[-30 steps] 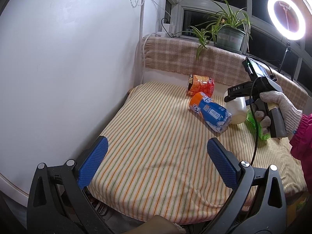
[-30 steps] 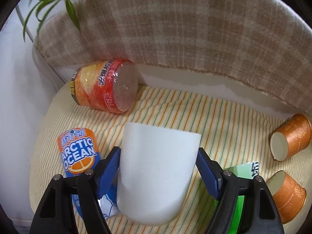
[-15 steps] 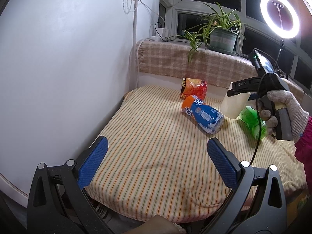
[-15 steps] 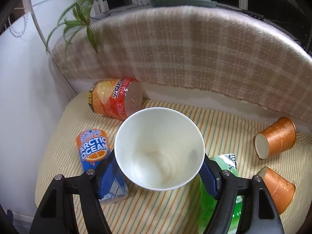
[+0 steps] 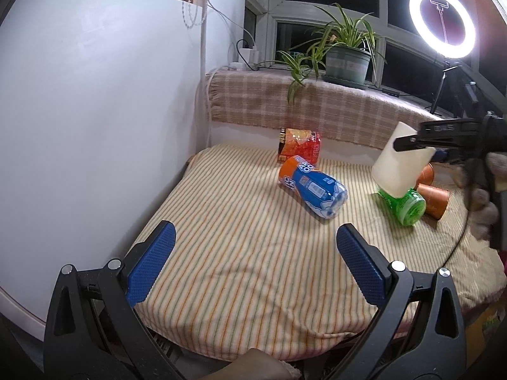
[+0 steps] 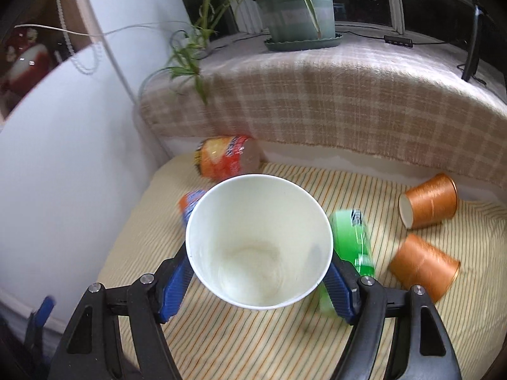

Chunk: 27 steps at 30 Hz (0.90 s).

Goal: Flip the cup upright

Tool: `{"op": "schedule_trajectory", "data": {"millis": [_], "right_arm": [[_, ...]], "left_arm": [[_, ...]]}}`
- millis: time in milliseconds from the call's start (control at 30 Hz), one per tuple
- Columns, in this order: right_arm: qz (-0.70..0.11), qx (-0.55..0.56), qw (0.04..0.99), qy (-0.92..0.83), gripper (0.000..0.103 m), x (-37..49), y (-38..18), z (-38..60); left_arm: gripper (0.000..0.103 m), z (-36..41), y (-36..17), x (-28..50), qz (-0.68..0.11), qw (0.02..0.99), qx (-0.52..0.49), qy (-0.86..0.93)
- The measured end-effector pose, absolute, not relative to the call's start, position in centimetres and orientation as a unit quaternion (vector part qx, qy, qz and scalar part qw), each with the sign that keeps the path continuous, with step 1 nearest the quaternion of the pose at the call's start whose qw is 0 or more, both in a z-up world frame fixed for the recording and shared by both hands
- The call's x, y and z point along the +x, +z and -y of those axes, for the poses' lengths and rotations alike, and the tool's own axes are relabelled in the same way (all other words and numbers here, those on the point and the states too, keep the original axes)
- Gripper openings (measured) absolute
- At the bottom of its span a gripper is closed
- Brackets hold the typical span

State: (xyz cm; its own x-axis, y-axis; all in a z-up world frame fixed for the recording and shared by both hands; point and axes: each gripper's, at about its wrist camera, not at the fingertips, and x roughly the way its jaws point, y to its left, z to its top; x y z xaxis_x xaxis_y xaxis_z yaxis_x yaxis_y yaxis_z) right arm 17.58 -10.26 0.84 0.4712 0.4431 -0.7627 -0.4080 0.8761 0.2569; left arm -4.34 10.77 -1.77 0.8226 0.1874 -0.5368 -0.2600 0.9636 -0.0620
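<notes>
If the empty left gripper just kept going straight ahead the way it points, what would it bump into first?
Probably the blue and orange plastic bottle lying on the striped cloth. The open left gripper points roughly toward it over bare cloth, though depth is hard to judge.

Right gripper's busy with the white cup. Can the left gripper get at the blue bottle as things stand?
Probably yes: the left gripper is open and empty, and only bare striped cloth lies between it and the blue bottle.

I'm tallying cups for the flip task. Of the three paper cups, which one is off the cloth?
The white paper cup, clamped in the right gripper above the striped cloth. The two orange paper cups lie on their sides.
</notes>
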Motion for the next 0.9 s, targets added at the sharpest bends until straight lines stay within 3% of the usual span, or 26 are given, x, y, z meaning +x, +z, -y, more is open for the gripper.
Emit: {"op": "schedule_trajectory", "data": {"millis": [433,900], "right_arm": [[-0.547,0.053,0.77,0.323,0.077,12.1,-3.5,14.4],[-0.598,0.091,0.728,0.322,0.077,15.0,-8.6,13.2]], "left_arm": [[0.103,-9.1,-1.8,-3.8,-0.28,0.953,-0.064,0.095],[0.103,-8.0,-1.8,-3.1,-0.303,0.948,-0.079,0.063]]}}
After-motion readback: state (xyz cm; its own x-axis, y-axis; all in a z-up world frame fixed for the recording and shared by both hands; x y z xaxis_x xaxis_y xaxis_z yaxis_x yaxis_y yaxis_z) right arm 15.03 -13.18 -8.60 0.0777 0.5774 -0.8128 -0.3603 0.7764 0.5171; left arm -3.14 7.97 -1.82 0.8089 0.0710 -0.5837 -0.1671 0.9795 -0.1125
